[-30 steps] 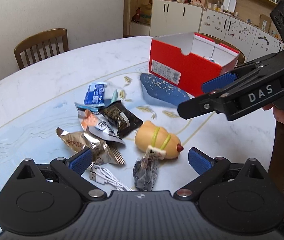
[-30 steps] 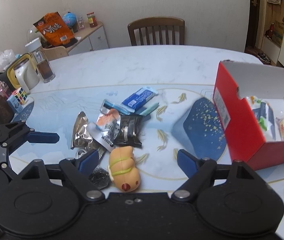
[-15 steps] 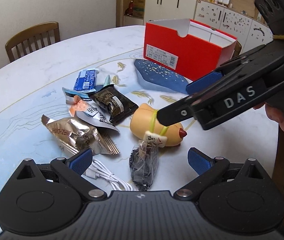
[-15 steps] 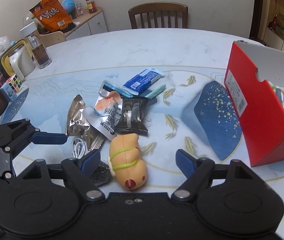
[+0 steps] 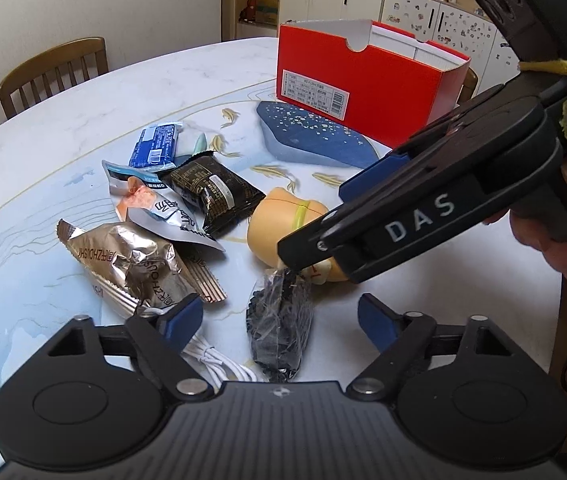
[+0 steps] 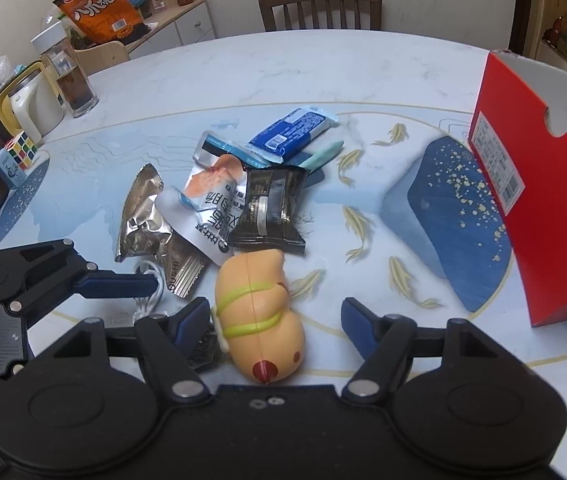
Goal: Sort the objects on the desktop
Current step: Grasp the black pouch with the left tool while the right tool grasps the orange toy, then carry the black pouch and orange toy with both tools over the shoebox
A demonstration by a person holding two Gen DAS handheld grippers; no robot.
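My left gripper [image 5: 279, 320] hangs low over the table, jaws closing around a black crinkled packet [image 5: 279, 328] in clear wrap; the pads do not touch it. A white cable [image 5: 211, 360] lies beside its left pad. My right gripper [image 6: 275, 320] straddles a tan squishy toy [image 6: 259, 312] with yellow-green bands, jaws closing, pads clear of it. In the left wrist view the right gripper [image 5: 323, 224] crosses in front of that toy [image 5: 279, 212]. Behind lie a foil wrapper [image 5: 131, 260], a white pouch [image 5: 155, 208], a black snack pack [image 5: 211, 188] and a blue packet [image 5: 155, 148].
A red shoebox [image 6: 523, 200] stands open at the right, with things inside hidden. One left finger [image 6: 123, 284] reaches in from the left. A Rubik's cube [image 6: 21, 150], a kettle [image 6: 31, 104] and a glass jar [image 6: 67, 76] crowd the table's far left edge. A chair [image 6: 319, 8] stands behind.
Both grippers have sunk closer to the table and their jaws have narrowed. The right gripper has slid down over the toy in the left wrist view.
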